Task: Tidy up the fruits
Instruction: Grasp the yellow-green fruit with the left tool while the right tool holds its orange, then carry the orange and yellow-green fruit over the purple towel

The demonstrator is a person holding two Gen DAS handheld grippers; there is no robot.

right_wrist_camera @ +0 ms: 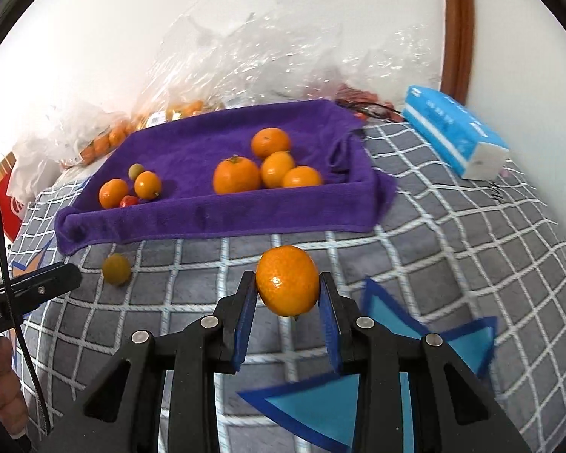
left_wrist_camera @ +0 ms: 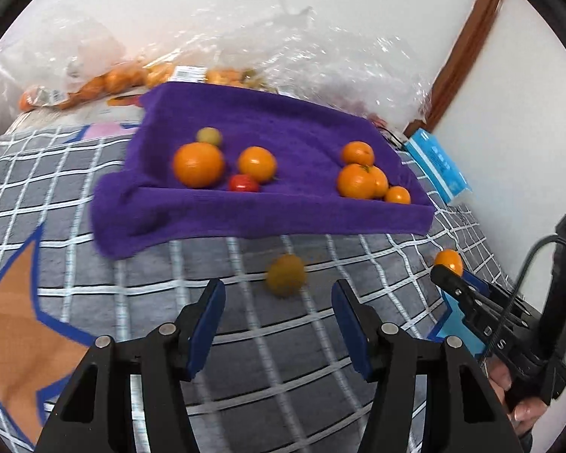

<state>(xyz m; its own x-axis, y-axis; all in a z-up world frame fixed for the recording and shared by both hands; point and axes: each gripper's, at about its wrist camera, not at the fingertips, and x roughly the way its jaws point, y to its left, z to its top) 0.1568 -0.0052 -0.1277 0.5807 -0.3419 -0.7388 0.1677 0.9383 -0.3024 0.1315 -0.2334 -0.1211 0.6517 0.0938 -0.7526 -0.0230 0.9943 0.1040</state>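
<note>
A purple towel-lined tray (left_wrist_camera: 268,207) (right_wrist_camera: 215,222) holds two groups of fruit: oranges, a red tomato (left_wrist_camera: 243,183) and a small green fruit (left_wrist_camera: 209,136) on the left, several oranges (left_wrist_camera: 362,177) (right_wrist_camera: 268,170) on the right. A yellowish fruit (left_wrist_camera: 286,275) (right_wrist_camera: 116,268) lies on the checked blanket in front of the tray. My left gripper (left_wrist_camera: 277,313) is open and empty just short of that fruit. My right gripper (right_wrist_camera: 286,290) is shut on an orange (right_wrist_camera: 287,281) above the blanket; it also shows in the left wrist view (left_wrist_camera: 448,262).
Clear plastic bags with more oranges (left_wrist_camera: 94,83) (right_wrist_camera: 105,139) lie behind the tray by the wall. A blue tissue pack (left_wrist_camera: 439,168) (right_wrist_camera: 456,132) sits at the right. A red box (right_wrist_camera: 11,196) stands at the far left.
</note>
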